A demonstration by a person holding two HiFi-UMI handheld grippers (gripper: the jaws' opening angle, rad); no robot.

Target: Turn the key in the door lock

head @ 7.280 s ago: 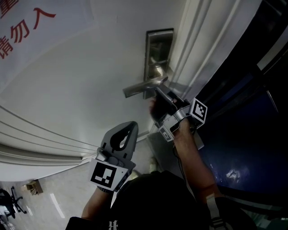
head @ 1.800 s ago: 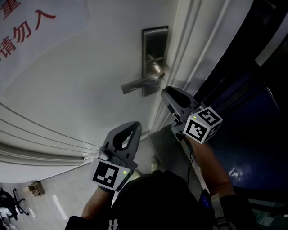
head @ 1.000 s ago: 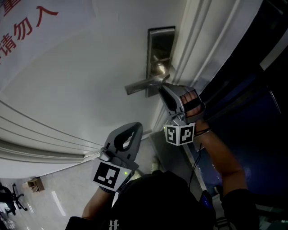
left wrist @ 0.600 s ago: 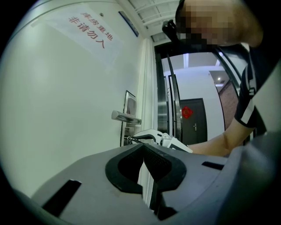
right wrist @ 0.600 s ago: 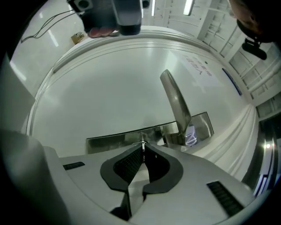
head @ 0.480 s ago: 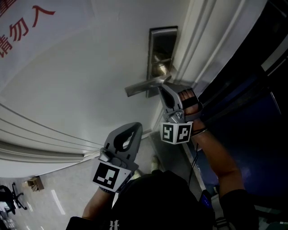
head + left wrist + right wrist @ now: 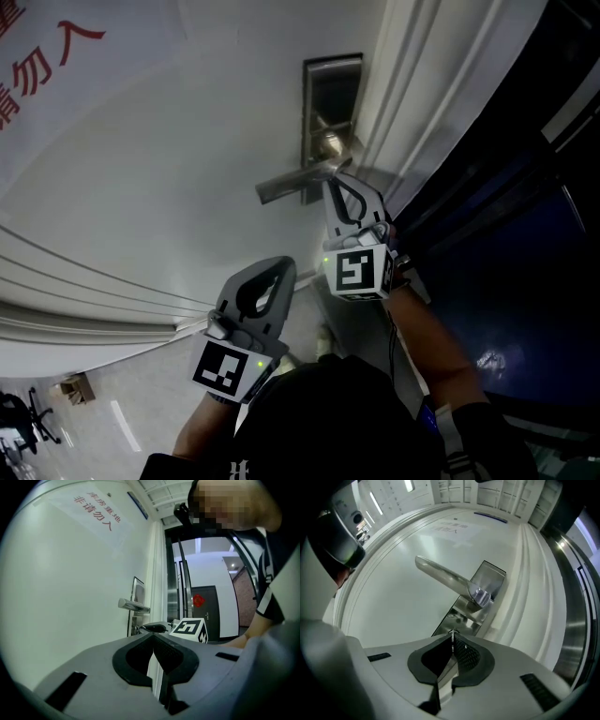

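My left gripper (image 7: 277,270) hangs low and away from the lock, its jaws pressed together on nothing. It has no part in this step. To its right stands the white door (image 7: 169,169), shut against its frame as far as I can see. On it is the steel lock plate (image 7: 330,94), with the lever handle (image 7: 295,180) sticking out level to the left.

My right gripper (image 7: 336,187) sits just under that lever with its tips up against the lower part of the plate. In the right gripper view its jaws are closed on a thin bright metal edge, which I take to be the key (image 7: 451,633), pinched by its head. The blade is hidden, so it is presumably seated in the cylinder below the lever.

As I judge it, reaching and gripping are done, and the turn itself is either under way or about to start. Nothing tells me how far the key has rotated, since I see only a narrow sliver of it, edge on. No bolt is visible either. What remains is to finish the twist and let go.
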